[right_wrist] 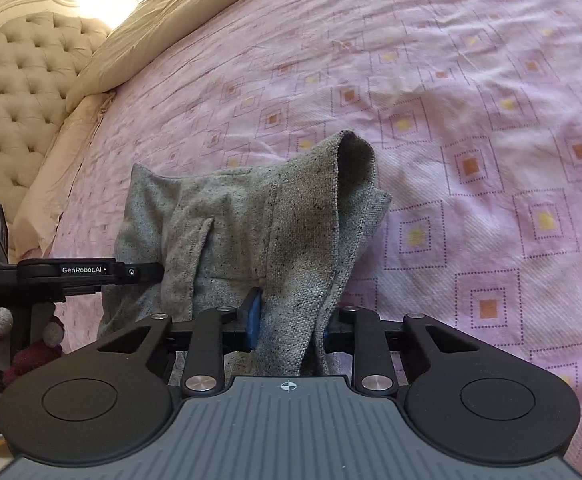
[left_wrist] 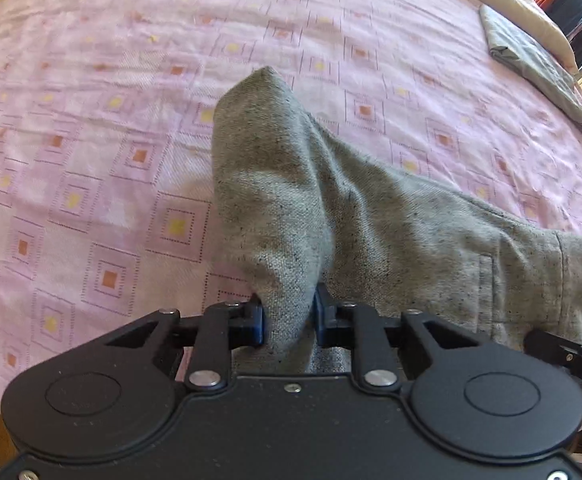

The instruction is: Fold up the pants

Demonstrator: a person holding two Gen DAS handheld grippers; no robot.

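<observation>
Both tools had a bite of cloth at this moment. The left tool [left_wrist: 289,316] was pinching a gathered ridge of the grey pants [left_wrist: 371,220] between its blue pads, and the right tool [right_wrist: 291,318] was clamped on another bunch of the same pants [right_wrist: 251,220], with its near pad showing and the far one mostly buried under fabric.

What mattered for the next move was the line between the two: the garment ran sideways from one tool to the other, along the near edge of the bed [left_wrist: 91,120], so the held edge was stretched crosswise in front of the person. The rest of the cloth stood up ahead of the tools in a peak and sagged onto the pink patterned sheet. Each tool was hard against its own end, neither one nearer, and the open sheet lay straight ahead, towards the far edge.

The pants looked soft and coarse-woven, flecked grey with dark specks, a seam and a pocket line showing (already doubled over, by my reading). A second folded grey cloth [left_wrist: 539,68] lay well apart, near the bed's far right edge.
</observation>
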